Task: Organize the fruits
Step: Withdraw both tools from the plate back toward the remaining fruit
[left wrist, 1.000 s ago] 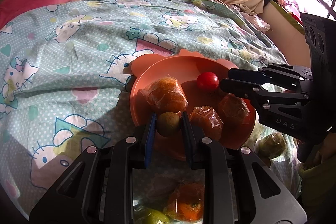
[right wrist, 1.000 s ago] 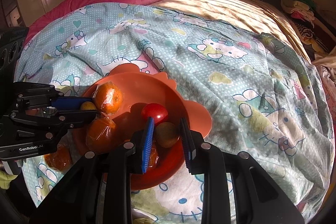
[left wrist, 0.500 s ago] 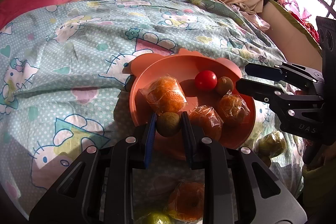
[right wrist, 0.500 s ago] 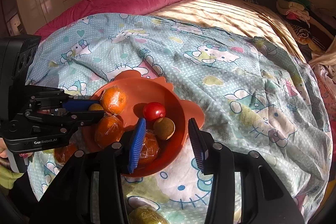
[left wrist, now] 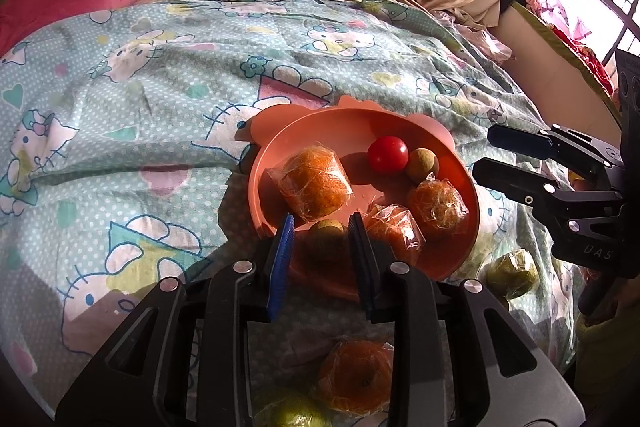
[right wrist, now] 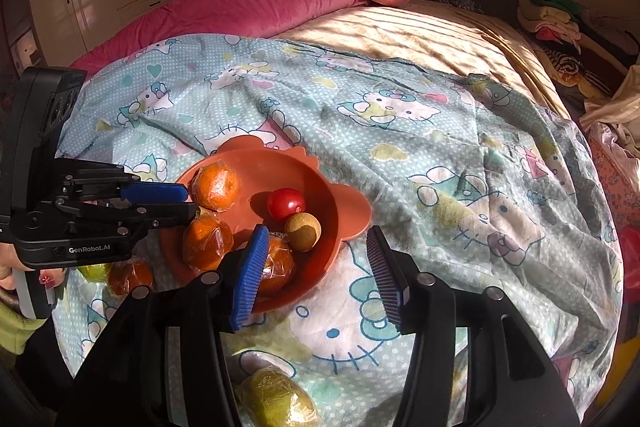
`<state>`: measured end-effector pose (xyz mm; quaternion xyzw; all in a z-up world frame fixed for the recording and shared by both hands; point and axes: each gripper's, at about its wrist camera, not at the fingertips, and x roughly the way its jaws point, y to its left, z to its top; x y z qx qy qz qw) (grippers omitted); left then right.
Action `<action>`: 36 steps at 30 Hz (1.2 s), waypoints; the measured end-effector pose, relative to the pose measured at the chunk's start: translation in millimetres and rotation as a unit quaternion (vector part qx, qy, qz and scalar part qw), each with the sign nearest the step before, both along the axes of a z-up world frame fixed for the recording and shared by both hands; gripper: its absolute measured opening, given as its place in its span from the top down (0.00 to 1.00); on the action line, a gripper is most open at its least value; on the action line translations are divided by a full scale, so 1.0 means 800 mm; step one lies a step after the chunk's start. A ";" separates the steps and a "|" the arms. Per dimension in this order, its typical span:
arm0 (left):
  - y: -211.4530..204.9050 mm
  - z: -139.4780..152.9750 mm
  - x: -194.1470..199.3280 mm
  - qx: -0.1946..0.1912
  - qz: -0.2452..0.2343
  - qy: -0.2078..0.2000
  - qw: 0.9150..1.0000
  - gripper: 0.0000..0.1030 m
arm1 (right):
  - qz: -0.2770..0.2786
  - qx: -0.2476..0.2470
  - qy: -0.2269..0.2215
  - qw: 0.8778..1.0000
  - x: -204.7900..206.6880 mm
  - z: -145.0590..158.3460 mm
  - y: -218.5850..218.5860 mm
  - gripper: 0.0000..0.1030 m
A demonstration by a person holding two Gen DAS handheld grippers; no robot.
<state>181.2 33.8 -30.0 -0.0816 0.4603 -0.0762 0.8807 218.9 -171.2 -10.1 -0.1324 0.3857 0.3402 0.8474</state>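
Note:
An orange-pink bowl [left wrist: 320, 115] [right wrist: 352, 211] sits on the patterned bedspread. It holds a red tomato [left wrist: 387, 155] [right wrist: 285, 203], a brown round fruit [left wrist: 423, 163] [right wrist: 303, 231] and three wrapped oranges [left wrist: 314, 183] [right wrist: 216, 185]. My left gripper [left wrist: 320, 227] [right wrist: 190, 203] hangs over the bowl's near edge. Its jaws are opening around a small green-brown fruit [left wrist: 326, 229], with a thin gap showing at the blue pad. My right gripper [right wrist: 316, 233] [left wrist: 484, 153] is drawn back at the bowl's other side. Its jaws are also opening, with nothing between them.
Outside the bowl lie a wrapped orange [left wrist: 356, 375] [right wrist: 130, 277], a green fruit [left wrist: 296, 415], and wrapped green fruits [left wrist: 512, 273] [right wrist: 276, 399]. A pink duvet [right wrist: 248, 7] and a folded clothes pile [right wrist: 552, 15] lie at the far end of the bed.
My right gripper released the brown fruit beside the tomato, opened wider and drew back from the bowl. My left gripper stayed put and its jaws parted slightly.

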 end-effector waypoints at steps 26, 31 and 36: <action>0.016 0.035 -0.018 -0.007 0.029 -0.032 0.999 0.29 | -0.013 0.031 -0.020 0.999 -0.022 0.019 -0.011 0.29; 0.020 0.045 -0.024 -0.005 0.035 -0.045 0.998 0.22 | -0.015 0.039 -0.026 0.999 -0.030 0.025 -0.014 0.23; 0.024 0.052 -0.029 -0.002 0.039 -0.055 0.998 0.16 | -0.021 0.038 -0.037 0.998 -0.036 0.030 -0.016 0.18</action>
